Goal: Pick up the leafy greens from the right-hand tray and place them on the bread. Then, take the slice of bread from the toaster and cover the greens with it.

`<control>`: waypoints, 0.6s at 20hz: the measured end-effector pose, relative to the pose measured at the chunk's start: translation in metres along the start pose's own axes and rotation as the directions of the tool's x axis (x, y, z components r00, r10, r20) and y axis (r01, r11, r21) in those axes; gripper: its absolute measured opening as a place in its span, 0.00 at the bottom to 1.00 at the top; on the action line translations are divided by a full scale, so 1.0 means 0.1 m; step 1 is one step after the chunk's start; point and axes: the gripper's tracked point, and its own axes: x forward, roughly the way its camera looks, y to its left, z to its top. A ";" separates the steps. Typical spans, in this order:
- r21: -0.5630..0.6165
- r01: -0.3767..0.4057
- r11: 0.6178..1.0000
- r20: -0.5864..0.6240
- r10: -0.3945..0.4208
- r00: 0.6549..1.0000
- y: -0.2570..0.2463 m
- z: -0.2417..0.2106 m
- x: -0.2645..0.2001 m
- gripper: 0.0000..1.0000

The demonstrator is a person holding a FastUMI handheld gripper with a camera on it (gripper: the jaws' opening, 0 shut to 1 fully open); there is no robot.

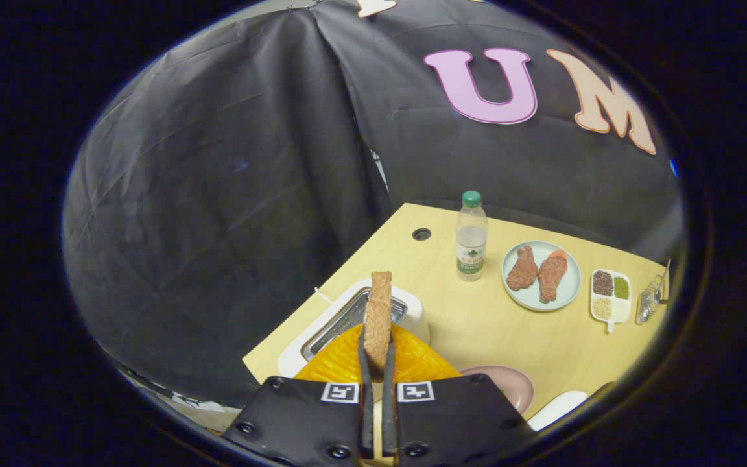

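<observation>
My gripper (377, 363) is shut on a slice of bread (379, 314), which stands on edge between the fingers, lifted above the white toaster (412, 311). The toaster's slot (341, 324) lies just beyond and left of the fingers. A pink plate (509, 383) peeks out to the right of the gripper body, partly hidden by it. A corner of a white tray (555, 408) shows beside that plate.
On the wooden table (477, 324) stand a water bottle with a green cap (471, 237), a pale plate with two pieces of meat (541, 275), a small divided dish of seasonings (611, 295) and a glass holder (649, 301). A cable hole (421, 234) sits near the far edge.
</observation>
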 end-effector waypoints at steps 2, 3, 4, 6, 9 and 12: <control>0.020 0.017 1.000 0.009 -0.017 1.000 -0.15 -0.04 -0.09 0.08; 0.037 0.021 0.999 0.013 -0.022 1.000 -0.20 -0.08 -0.11 0.08; 0.054 0.025 0.998 0.017 -0.026 1.000 -0.26 -0.11 -0.13 0.08; 0.081 0.041 0.996 0.020 -0.043 0.999 -0.38 -0.19 -0.20 0.08; 0.130 0.059 0.990 0.009 -0.061 0.998 -0.52 -0.38 -0.23 0.08; 0.168 0.085 0.982 -0.017 -0.084 0.996 -0.69 -0.63 -0.25 0.08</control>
